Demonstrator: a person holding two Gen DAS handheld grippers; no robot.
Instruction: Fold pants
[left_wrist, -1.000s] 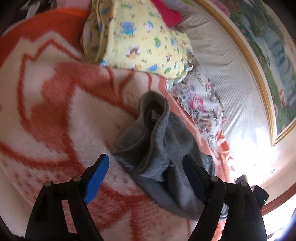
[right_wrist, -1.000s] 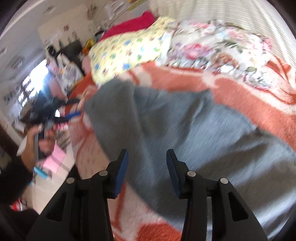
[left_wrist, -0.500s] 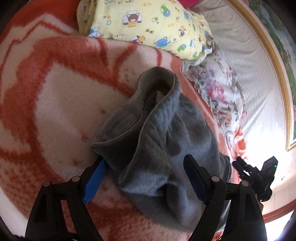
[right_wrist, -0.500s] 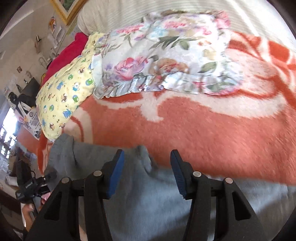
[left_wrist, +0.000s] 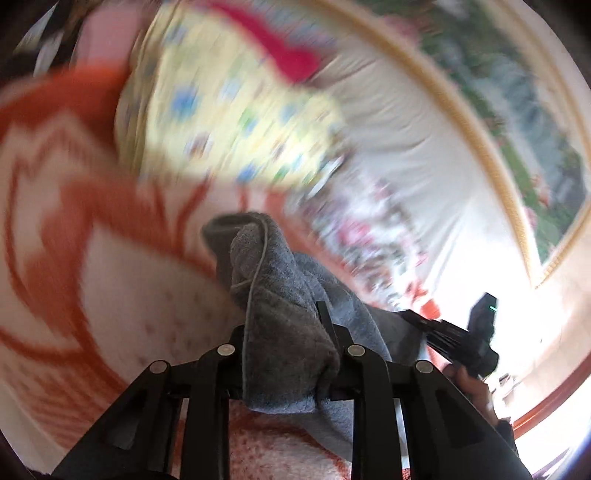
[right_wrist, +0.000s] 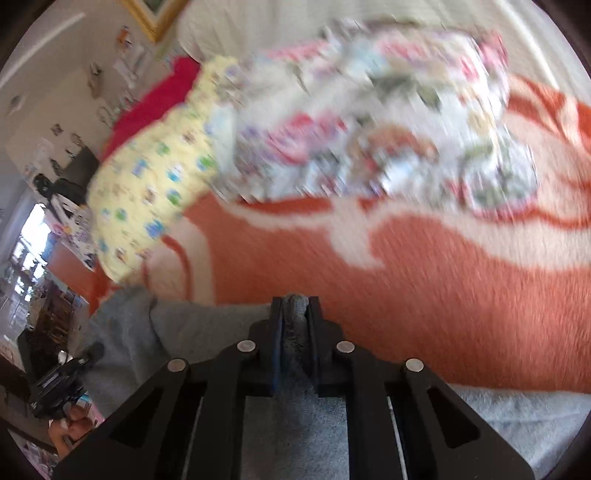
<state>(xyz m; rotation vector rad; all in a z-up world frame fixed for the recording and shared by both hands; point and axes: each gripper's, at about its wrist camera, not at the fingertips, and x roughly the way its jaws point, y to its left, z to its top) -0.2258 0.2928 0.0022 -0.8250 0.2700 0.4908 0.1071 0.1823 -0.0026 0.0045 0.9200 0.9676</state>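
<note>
While both frames are motion-blurred with no legible writing, the left gripper (left_wrist: 286, 343) is pinching a bunched fold of the grey fleece pants (left_wrist: 280, 295) and the right gripper (right_wrist: 295, 325) is clamped on another edge, the pants lying on the orange-and-white patterned blanket (right_wrist: 443, 295) near the yellow cartoon-print pillow (right_wrist: 147, 192).
</note>
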